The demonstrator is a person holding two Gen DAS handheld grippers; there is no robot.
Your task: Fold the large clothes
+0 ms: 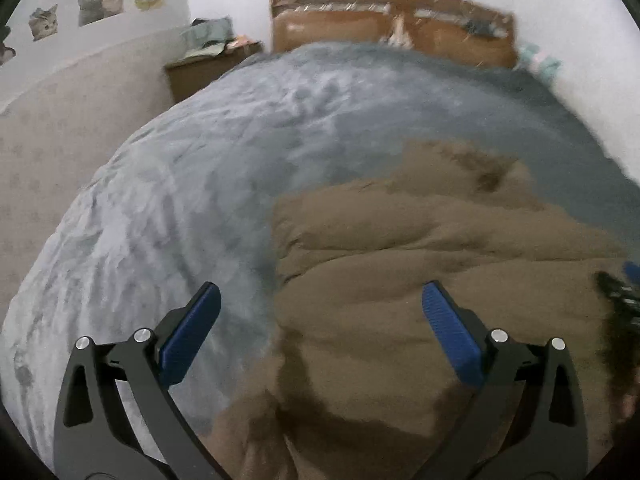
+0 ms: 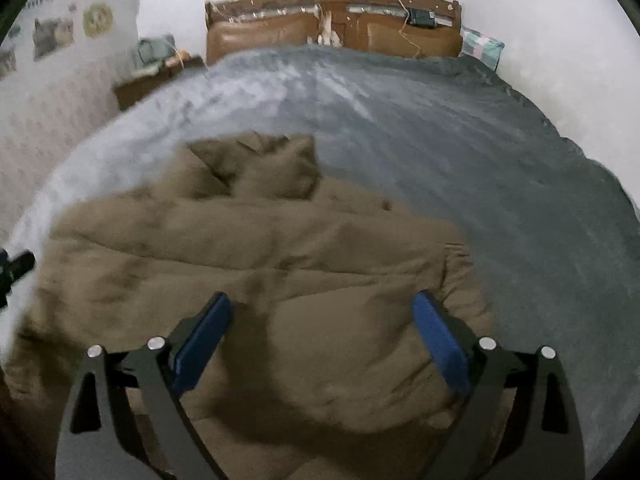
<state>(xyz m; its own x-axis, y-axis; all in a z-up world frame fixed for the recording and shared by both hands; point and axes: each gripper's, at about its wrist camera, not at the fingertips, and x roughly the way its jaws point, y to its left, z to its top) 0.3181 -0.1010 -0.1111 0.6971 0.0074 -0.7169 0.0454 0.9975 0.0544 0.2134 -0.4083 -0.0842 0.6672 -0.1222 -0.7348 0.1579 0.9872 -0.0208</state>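
Blurred: my coat (image 1: 420, 280), its seams and folds smeared in both views. Cut off: the coat's near hem, under my frames' lower edge. Other tongs (image 2: 16, 268): only a dark sliver at my right view's edge, state unreadable there. Headboard (image 1: 392, 20) clutter: too smeared to identify.

We see open grey blanket (image 2: 460, 152) beyond and to the right of the brown padded coat (image 2: 260, 248), which bulks up in the near middle, while the headboard (image 2: 332, 28) and nightstand (image 2: 156, 76) close the far end.
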